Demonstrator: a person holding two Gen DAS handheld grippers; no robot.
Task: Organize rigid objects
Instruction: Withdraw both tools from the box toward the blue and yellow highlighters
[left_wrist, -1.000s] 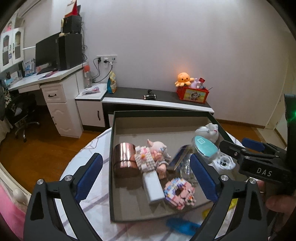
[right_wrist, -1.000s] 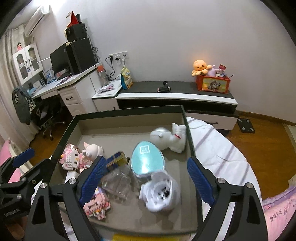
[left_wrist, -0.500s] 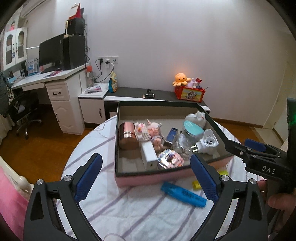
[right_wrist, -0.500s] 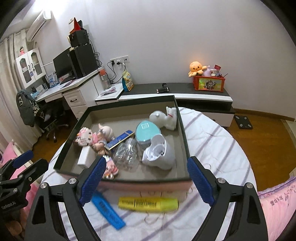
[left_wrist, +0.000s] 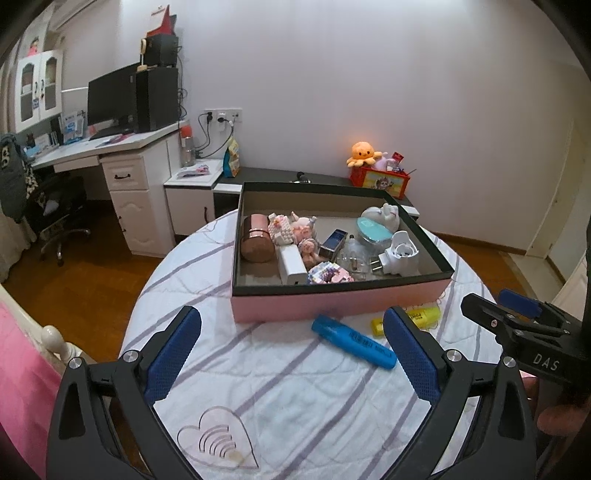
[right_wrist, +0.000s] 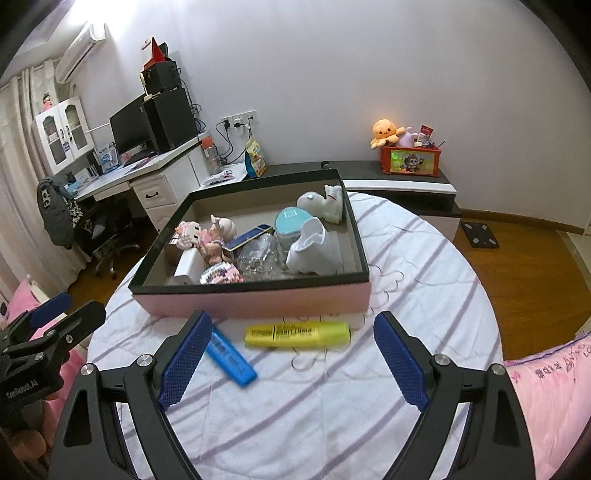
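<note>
The left gripper (left_wrist: 291, 347) hangs above the near part of the round table (left_wrist: 295, 398), its blue-padded jaws spread wide with nothing between them. Just beyond it, a pink box (left_wrist: 332, 301) with a dark rim sits at the middle of the table. At the box's left end lies a copper-coloured tin (left_wrist: 256, 243); next to it are pink block figures (left_wrist: 282, 229) and a white bar (left_wrist: 291, 264). Toward the right of the box are a clear plastic piece (left_wrist: 352, 258), a teal-lidded jar (left_wrist: 373, 229), a white plug-in device (left_wrist: 399, 253) and a white figurine (left_wrist: 384, 214). On the cloth just in front of the box lies a blue marker (left_wrist: 352, 341), and to its right a yellow highlighter (right_wrist: 297, 334), close to the box wall. The right gripper (right_wrist: 291, 356) is poised near the highlighter, jaws equally wide apart and empty.
</note>
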